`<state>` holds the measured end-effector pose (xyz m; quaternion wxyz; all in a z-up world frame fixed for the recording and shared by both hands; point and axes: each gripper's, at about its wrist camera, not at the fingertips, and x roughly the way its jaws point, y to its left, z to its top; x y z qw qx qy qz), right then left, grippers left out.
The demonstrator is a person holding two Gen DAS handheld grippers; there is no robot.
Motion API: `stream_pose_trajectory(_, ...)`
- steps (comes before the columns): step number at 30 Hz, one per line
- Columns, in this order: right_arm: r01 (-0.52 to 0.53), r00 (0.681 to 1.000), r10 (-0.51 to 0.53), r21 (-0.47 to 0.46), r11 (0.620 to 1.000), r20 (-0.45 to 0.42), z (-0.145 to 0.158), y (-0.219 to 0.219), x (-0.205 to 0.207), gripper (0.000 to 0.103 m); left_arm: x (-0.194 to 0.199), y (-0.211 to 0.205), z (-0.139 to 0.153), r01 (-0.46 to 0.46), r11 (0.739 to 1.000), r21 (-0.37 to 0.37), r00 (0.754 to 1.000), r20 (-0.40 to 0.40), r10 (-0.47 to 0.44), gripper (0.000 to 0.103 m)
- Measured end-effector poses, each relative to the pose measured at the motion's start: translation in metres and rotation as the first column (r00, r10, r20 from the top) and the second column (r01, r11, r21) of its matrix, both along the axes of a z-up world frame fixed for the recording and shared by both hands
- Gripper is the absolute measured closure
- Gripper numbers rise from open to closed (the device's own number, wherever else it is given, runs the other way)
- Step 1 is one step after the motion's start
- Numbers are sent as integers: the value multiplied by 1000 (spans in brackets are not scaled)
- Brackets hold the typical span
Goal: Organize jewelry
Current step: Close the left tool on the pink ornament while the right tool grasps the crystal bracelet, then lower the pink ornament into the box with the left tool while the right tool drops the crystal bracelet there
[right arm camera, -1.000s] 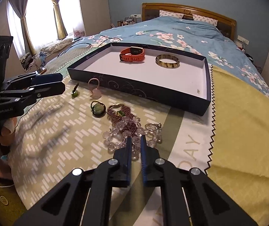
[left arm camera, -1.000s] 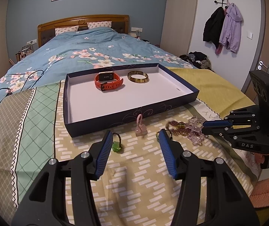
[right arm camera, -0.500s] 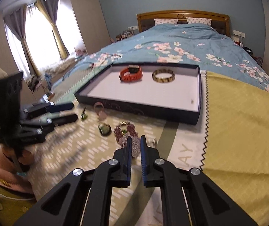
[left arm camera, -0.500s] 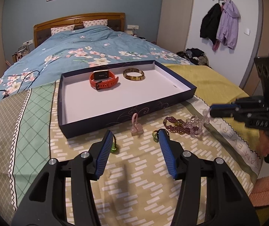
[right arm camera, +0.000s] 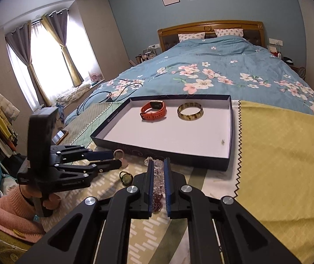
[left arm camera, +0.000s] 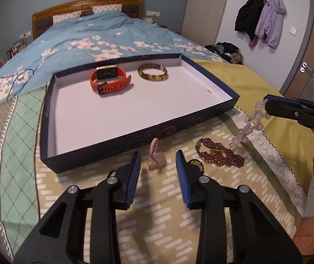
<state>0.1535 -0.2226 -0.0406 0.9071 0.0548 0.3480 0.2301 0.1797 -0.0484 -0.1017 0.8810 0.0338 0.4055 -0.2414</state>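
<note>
My left gripper [left arm camera: 157, 155] hovers low over the bedspread, its jaws closing around a pink charm [left arm camera: 156, 154] that stands between them untouched. From the right wrist view the left gripper [right arm camera: 117, 159] sits beside that pink charm [right arm camera: 121, 156]. My right gripper [right arm camera: 158, 169] is shut on a clear bead bracelet [right arm camera: 158, 177]. In the left wrist view the bracelet [left arm camera: 246, 129] dangles from the right gripper [left arm camera: 268, 104] above the bed. A maroon bead bracelet [left arm camera: 220, 154] lies below it. The dark blue tray [left arm camera: 104, 154] holds an orange watch [left arm camera: 109, 81] and an amber bangle [left arm camera: 153, 74].
A green-stone ring [right arm camera: 126, 177] lies on the patterned cloth between the two grippers. Another small green piece [left arm camera: 112, 172] peeks out behind my left finger. A yellow cloth [right arm camera: 284, 154] covers the bed to the right, and a person's pink sleeve [right arm camera: 5, 215] is at the left.
My left gripper came forward and down onto the pink charm and its jaws narrowed. My right gripper rose, lifting the clear bead bracelet off the bed.
</note>
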Motion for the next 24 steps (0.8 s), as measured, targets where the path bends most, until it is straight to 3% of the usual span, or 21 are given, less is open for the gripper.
stream_pose_trajectory(5, 2, 1000, -2, 5, 1000, 8, 3, -2, 4, 96, 13, -1, -6, -14, 1000, -5, 999, -40, 14, 87)
stream_pose_trajectory(9, 3, 1000, -3, 11, 1000, 8, 3, -2, 7, 96, 15, -3, -7, -12, 1000, -7, 999, -36, 12, 93)
stream_pose_trajectory(24, 9, 1000, -10, 25, 1000, 29, 13, -4, 21, 96, 5, 8, 24, -11, 998, -65, 999, 38, 13, 93)
